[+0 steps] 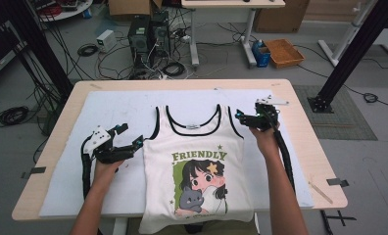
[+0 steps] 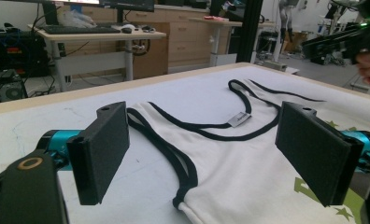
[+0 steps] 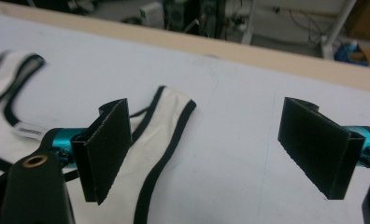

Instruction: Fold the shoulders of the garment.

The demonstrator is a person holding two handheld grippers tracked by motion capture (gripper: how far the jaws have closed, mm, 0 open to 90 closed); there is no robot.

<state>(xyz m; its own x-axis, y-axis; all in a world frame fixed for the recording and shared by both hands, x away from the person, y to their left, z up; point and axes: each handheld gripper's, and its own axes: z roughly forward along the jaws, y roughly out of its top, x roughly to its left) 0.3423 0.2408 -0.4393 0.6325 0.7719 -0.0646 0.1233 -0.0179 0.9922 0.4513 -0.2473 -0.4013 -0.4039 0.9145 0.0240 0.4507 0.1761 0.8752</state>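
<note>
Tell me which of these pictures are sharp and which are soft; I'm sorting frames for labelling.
High view: even light, no glare, the tank top print readable though slightly soft. Left gripper view: near claw pads and shirt fairly crisp, background desks softer. Right gripper view: the shoulder strap and pads a little soft, the far table edge and floor clutter blurred.

Setting: robotics lab or workshop. Evidence: computer towers (image 1: pixel 148 32) and tangled floor cables (image 1: pixel 109 61) beyond the desk (image 1: pixel 300 122); black aluminium frame posts (image 1: pixel 351 54); cardboard boxes (image 1: pixel 128 7); monitor-topped workbench (image 2: pixel 99 32).
</note>
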